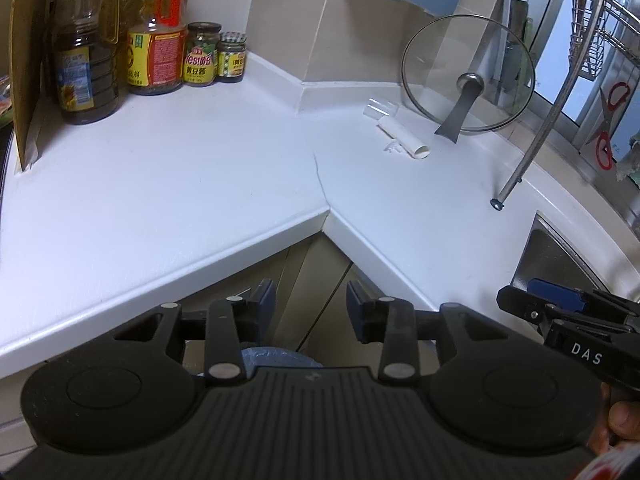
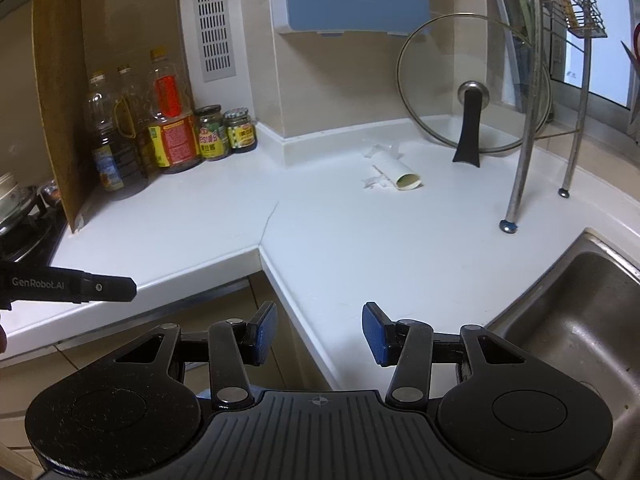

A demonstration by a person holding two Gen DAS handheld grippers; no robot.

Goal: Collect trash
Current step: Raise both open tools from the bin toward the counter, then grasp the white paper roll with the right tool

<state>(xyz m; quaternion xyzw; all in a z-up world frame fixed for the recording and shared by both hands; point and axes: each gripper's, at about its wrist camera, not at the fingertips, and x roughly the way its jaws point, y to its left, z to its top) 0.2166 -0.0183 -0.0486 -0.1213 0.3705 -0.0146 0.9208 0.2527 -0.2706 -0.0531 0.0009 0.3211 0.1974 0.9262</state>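
On the white bench [image 2: 248,216], near the back wall and just left of the glass lid [image 2: 472,88]: a paper tube [image 2: 400,172] lying on its side, open end facing the front edge. Touching its far end, a clear plastic scrap [image 1: 380,109]; just beside its near left, small white bits [image 2: 374,182]. Lid propped upright against the wall, black handle [image 2: 469,132] reaching down to the bench. Right of the lid, steel rack legs [image 2: 520,160] standing on blue feet; further right and nearer, a steel sink [image 2: 568,320] sunk into the bench. Well left of the lid, in the far corner: oil bottles [image 2: 116,140] and two jars [image 2: 224,132] in a row, a brown board [image 2: 60,100] upright beside them, a stove [image 2: 24,216] past the board. Above and left of the lid, a blue-and-white wall box [image 2: 356,4] and a vent grille [image 2: 212,24].

Left hand-held gripper [image 1: 310,306] released, blue pads [image 1: 268,300] apart with nothing between, hanging over the front corner of the bench above the cupboard fronts, well apart from the tube. Right hand-held gripper [image 2: 318,332] likewise released, pads [image 2: 374,332] spread and bare, hovering over the bench edge between corner and sink, also well short of the tube. Both tilted downward toward the lid side. Each visible at the margin of the other's view; a fingertip [image 1: 624,420] of the person showing at the lower right of the left view.
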